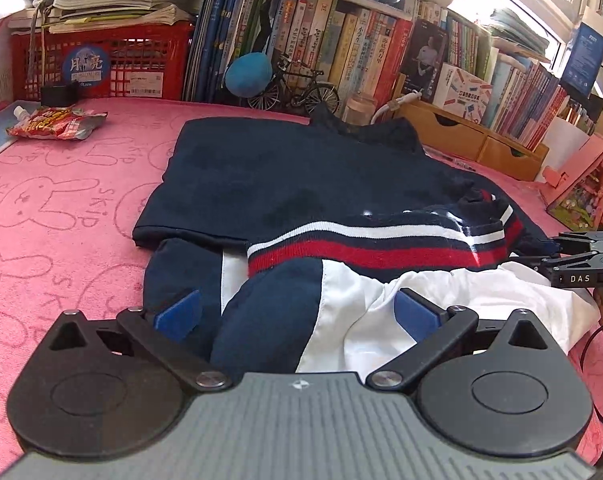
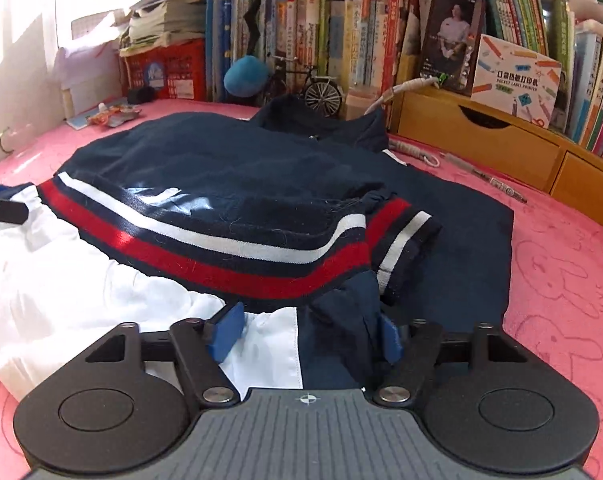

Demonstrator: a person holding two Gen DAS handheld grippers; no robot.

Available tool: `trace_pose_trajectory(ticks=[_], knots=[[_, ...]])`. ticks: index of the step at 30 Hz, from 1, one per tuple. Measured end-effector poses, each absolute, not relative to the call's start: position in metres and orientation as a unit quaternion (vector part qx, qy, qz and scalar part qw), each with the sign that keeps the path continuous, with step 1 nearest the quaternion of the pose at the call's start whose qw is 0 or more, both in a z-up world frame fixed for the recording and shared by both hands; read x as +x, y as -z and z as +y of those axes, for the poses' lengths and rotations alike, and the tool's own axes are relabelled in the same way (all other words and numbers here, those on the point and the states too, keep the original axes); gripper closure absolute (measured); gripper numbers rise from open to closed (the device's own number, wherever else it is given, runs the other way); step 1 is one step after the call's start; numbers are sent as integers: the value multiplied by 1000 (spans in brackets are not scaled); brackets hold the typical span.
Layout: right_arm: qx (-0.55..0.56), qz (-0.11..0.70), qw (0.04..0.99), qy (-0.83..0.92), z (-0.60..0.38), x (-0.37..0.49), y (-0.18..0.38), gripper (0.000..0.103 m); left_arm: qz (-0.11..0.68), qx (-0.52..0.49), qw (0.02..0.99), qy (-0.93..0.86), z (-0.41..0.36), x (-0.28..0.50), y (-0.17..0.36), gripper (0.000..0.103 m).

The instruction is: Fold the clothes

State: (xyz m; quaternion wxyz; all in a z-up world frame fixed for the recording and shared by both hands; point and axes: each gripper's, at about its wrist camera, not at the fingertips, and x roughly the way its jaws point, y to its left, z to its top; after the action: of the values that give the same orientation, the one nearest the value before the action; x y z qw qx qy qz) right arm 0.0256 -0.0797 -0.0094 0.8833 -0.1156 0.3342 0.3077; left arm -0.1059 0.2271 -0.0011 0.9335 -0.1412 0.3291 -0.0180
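Note:
A navy jacket [image 1: 281,184] [image 2: 241,168] lies spread on the pink towel. Its red-and-white striped hem [image 1: 361,248] [image 2: 205,248] is turned up, showing white lining [image 1: 441,300] [image 2: 81,292]. My left gripper [image 1: 297,314] stands wide open at the near left edge of the jacket, a hump of navy and white cloth between its blue pads [image 1: 177,314], untouched by them. My right gripper [image 2: 307,334] sits at the near right edge with cloth between its pads [image 2: 225,332]; navy cloth touches the right pad, the left pad rests over flat white cloth, no squeeze visible. Its fingers [image 1: 549,256] show at the left wrist view's right edge.
The pink rabbit-print towel [image 1: 61,208] covers the desk. At the back stand a red crate [image 1: 101,64], a row of books [image 2: 341,32], a model bicycle [image 1: 297,88] and wooden drawers [image 2: 481,136]. A snack pouch [image 1: 57,122] lies far left, a pen [image 2: 489,180] far right.

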Motion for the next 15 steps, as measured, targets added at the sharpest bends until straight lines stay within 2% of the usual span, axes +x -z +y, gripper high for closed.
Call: trace_pose_trajectory(ticks=[2,4,5,9,12,13,15], knots=[[-124,308,893,-303,-86,11,1,75,335,-130,932,43,221,-108,5,7],[-133,290,900,-298,-96,-4,-8,86,318,-98,939,90,210,-120,3,7],[-138,285,902,-295,-102,-12,-12,88,307,-78,942,108,204,-129,0,6],[-148,321,903,-245,-136,-15,-9,88,293,-87,948,90,215,-129,-4,1],[-120,342,902,-234,-153,-10,-3,85,295,-199,933,51,245,-109,7,1],[-105,342,903,-237,-157,-9,-3,82,300,-235,923,49,255,-101,12,1],[-91,320,908,-253,-154,-7,-10,66,312,-293,903,45,270,-87,22,3]])
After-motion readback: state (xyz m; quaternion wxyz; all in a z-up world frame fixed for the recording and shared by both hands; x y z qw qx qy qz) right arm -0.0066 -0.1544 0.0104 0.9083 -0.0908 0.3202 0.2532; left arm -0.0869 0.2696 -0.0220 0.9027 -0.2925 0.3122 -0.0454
